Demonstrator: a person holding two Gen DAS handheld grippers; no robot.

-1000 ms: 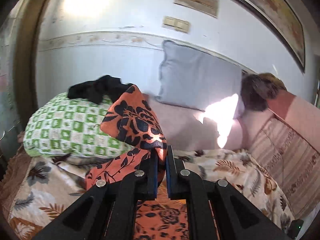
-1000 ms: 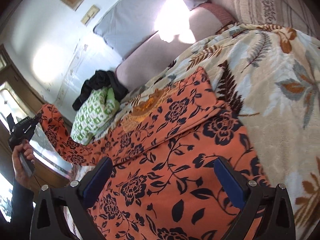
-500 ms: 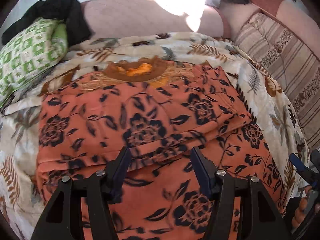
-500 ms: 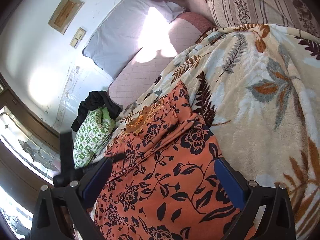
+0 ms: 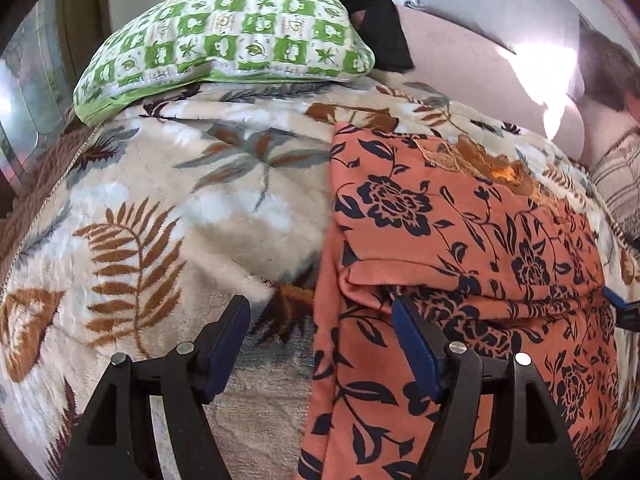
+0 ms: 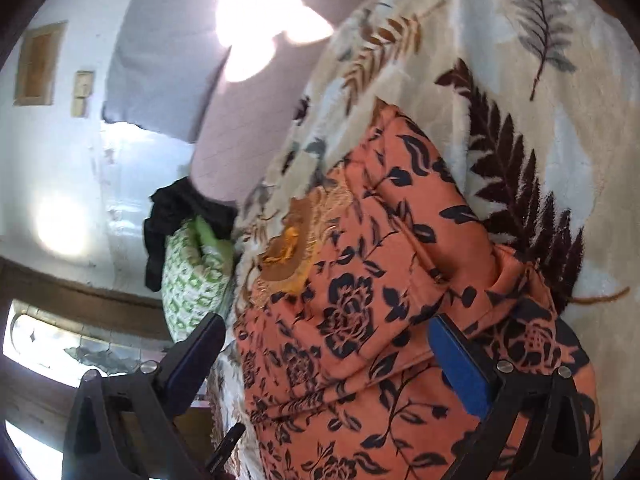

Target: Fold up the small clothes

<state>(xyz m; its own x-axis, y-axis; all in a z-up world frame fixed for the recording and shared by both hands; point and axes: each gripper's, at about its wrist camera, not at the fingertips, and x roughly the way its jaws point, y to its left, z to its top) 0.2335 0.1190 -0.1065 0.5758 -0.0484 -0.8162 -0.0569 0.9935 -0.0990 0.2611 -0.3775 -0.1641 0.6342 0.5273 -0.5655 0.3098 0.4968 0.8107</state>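
Observation:
An orange garment with black flowers (image 5: pixel 460 248) lies flat on the leaf-print blanket (image 5: pixel 180 208), both sleeves folded in over its body, embroidered neckline toward the far end. My left gripper (image 5: pixel 320 344) is open and empty, hovering over the garment's left edge near the folded sleeve. My right gripper (image 6: pixel 320 360) is open and empty above the garment (image 6: pixel 360 320); its blue tip also shows at the right edge of the left wrist view (image 5: pixel 618 306).
A green checked pillow (image 5: pixel 228 40) with a black cloth (image 5: pixel 372 12) on it lies at the bed's head. A grey pillow (image 5: pixel 500 4) and a pink bolster (image 5: pixel 472 64) lie behind the garment. A striped cushion (image 5: pixel 620 176) sits at the right.
The left gripper let go of the sleeve it held raised a second ago; the sleeve now lies folded across the garment. Both grippers have shifted over the garment.

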